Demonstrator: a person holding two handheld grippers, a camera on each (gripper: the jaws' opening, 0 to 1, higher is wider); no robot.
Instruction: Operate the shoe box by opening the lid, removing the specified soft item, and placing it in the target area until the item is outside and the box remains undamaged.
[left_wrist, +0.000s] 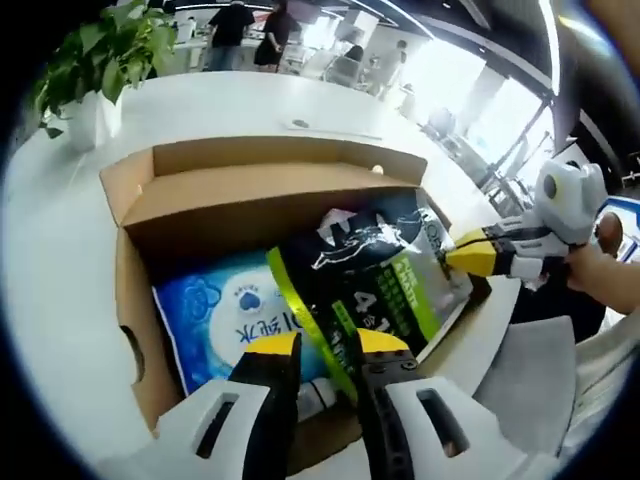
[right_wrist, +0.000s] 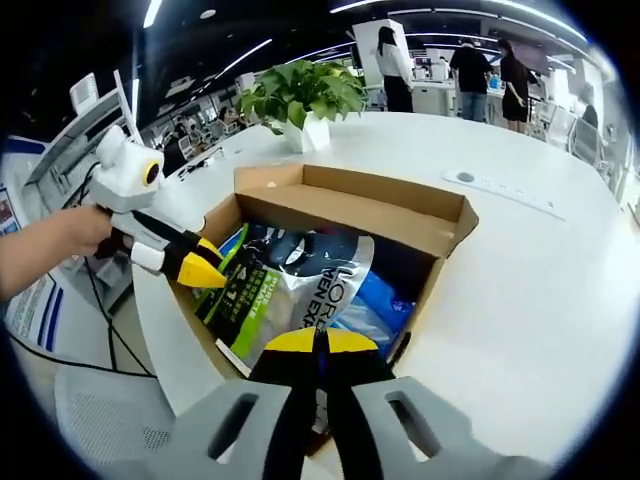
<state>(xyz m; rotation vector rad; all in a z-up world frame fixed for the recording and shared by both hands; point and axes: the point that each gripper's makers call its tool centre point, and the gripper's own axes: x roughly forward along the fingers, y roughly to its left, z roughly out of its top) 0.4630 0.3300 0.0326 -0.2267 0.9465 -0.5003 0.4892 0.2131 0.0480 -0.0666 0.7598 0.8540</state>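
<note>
An open cardboard shoe box (left_wrist: 250, 205) (right_wrist: 350, 215) stands on the white table with its lid flap raised at the back. A black and green soft bag (left_wrist: 380, 270) (right_wrist: 300, 285) lies tilted across the box, above a blue wipes pack (left_wrist: 220, 320) (right_wrist: 385, 300). My left gripper (left_wrist: 328, 345) (right_wrist: 207, 265) is shut on the bag's green edge at the box's near side. At the opposite end of the bag, my right gripper (right_wrist: 320, 342) (left_wrist: 462, 258) is shut on its corner, held by a person's hand.
A potted plant (left_wrist: 100, 60) (right_wrist: 300, 95) stands on the table (right_wrist: 520, 290) behind the box. A white power strip (right_wrist: 500, 190) lies farther back. A grey chair (left_wrist: 530, 390) (right_wrist: 100, 410) sits off the table edge. People stand in the far background.
</note>
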